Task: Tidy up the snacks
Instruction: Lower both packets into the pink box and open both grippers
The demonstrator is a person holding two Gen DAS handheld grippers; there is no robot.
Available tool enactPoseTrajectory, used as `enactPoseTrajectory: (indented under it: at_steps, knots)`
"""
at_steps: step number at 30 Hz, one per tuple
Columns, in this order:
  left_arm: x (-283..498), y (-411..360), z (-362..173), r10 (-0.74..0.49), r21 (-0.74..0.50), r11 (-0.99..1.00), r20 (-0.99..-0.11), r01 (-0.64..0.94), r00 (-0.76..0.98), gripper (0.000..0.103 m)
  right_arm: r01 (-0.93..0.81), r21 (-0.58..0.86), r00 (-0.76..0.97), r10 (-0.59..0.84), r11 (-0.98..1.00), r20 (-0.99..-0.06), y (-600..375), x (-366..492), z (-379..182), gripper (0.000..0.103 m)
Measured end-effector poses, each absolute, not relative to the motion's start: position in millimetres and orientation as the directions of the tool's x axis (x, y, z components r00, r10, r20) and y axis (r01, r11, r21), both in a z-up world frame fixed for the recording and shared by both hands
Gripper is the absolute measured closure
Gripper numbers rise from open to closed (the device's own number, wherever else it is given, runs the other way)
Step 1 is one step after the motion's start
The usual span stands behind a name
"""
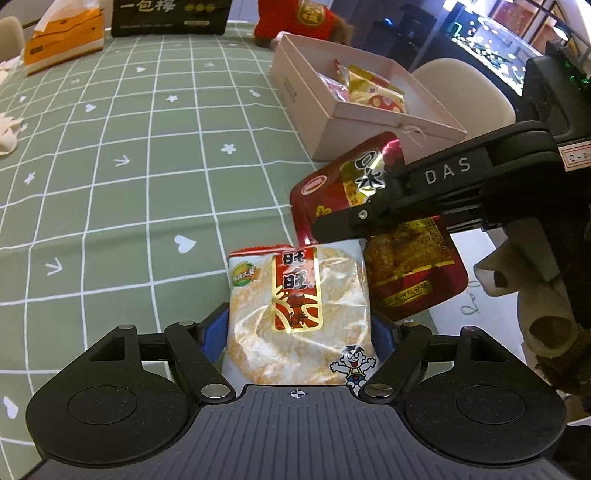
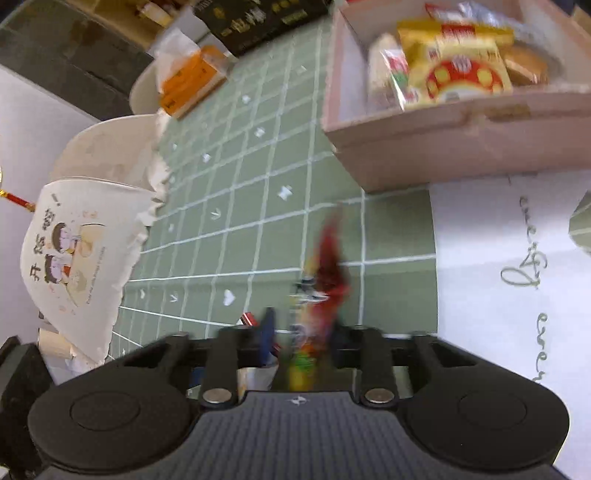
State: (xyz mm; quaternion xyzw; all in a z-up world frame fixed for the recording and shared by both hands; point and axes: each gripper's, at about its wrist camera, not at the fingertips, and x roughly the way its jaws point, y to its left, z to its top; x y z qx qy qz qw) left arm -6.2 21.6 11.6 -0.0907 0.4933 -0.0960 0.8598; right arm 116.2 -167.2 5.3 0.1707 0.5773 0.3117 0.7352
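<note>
My left gripper (image 1: 299, 325) is shut on a white rice-cracker packet (image 1: 299, 314), held above the green checked tablecloth (image 1: 147, 166). My right gripper (image 1: 373, 206) reaches in from the right, shut on a red snack pouch (image 1: 410, 273) held edge-up just behind the cracker packet. In the right wrist view the gripper (image 2: 303, 332) pinches the same red pouch (image 2: 328, 266), seen edge-on and blurred. A pale pink open box (image 1: 369, 129) with several snack packets (image 1: 373, 90) sits beyond; it also shows in the right wrist view (image 2: 443, 147) at upper right.
An orange tissue box (image 1: 62, 40), a black printed box (image 1: 170, 16) and a red plush toy (image 1: 295, 18) stand at the table's far edge. A white paper sheet (image 2: 498, 277) lies by the box. A white chair with a printed cloth (image 2: 81, 251) stands beside the table.
</note>
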Motion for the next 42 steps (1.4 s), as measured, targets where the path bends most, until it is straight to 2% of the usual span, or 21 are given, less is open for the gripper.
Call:
enactPoseTrajectory:
  at_steps: [3, 7, 12, 15, 16, 19, 24, 27, 31, 36, 37, 38, 39, 40, 42]
  knots:
    - [-8, 21, 16, -0.287, -0.294, 0.954, -0.821, 0.066, 0.494, 0.023, -0.245, 0.638, 0.174, 0.68, 0.73, -0.712, -191, 112, 16, 0.085]
    - [4, 12, 52, -0.338, -0.341, 0.934, -0.754, 0.104, 0.563, 0.023, -0.235, 0.648, 0.273, 0.689, 0.724, -0.671, -234, 107, 51, 0.085]
    - [59, -12, 134, -0.335, -0.268, 0.94, -0.631, 0.209, 0.7, 0.023, -0.257, 0.594, 0.434, 0.64, 0.762, -0.634, -281, 96, 100, 0.085]
    - [104, -28, 164, -0.334, -0.252, 0.941, -0.565, 0.228, 0.754, 0.022, -0.244, 0.595, 0.48, 0.628, 0.766, -0.613, -304, 89, 112, 0.085]
    - [124, -31, 163, -0.341, -0.265, 0.937, -0.553, 0.227, 0.76, 0.021, -0.233, 0.592, 0.492, 0.619, 0.771, -0.612, -310, 86, 113, 0.085]
    - [181, -44, 133, -0.309, -0.263, 0.949, -0.659, 0.175, 0.686, 0.024, -0.207, 0.592, 0.511, 0.602, 0.779, -0.614, -323, 75, 112, 0.085]
    - [181, -30, 126, -0.386, -0.426, 0.893, -0.556, 0.146, 0.736, 0.025, -0.171, 0.595, 0.535, 0.581, 0.786, -0.613, -352, 64, 107, 0.085]
    - [169, -27, 137, -0.345, -0.355, 0.919, -0.519, 0.17, 0.782, 0.025, -0.141, 0.598, 0.532, 0.57, 0.789, -0.626, -357, 76, 106, 0.085]
    - [133, -4, 163, -0.343, -0.371, 0.911, -0.441, 0.18, 0.829, 0.025, -0.217, 0.606, 0.571, 0.603, 0.765, -0.557, -344, 99, 137, 0.085]
    - [98, 18, 154, -0.238, -0.263, 0.957, -0.485, 0.119, 0.842, 0.025, -0.279, 0.664, 0.603, 0.665, 0.694, -0.441, -303, 165, 168, 0.084]
    - [90, 23, 146, -0.219, -0.251, 0.963, -0.505, 0.1, 0.835, 0.025, -0.254, 0.653, 0.621, 0.638, 0.713, -0.456, -294, 182, 166, 0.077]
    - [86, 27, 136, -0.2, -0.241, 0.967, -0.523, 0.081, 0.829, 0.025, -0.229, 0.613, 0.648, 0.588, 0.756, -0.484, -286, 193, 161, 0.06]
    - [80, 32, 124, -0.18, -0.235, 0.97, -0.543, 0.057, 0.82, 0.025, -0.186, 0.542, 0.681, 0.505, 0.819, -0.53, -278, 200, 153, 0.053]
    - [73, 37, 112, -0.16, -0.233, 0.972, -0.565, 0.029, 0.809, 0.025, -0.126, 0.472, 0.701, 0.415, 0.872, -0.58, -272, 203, 142, 0.051]
    - [55, 46, 87, -0.134, -0.23, 0.973, -0.603, -0.011, 0.786, 0.025, -0.1, 0.45, 0.685, 0.389, 0.888, -0.616, -268, 196, 117, 0.05]
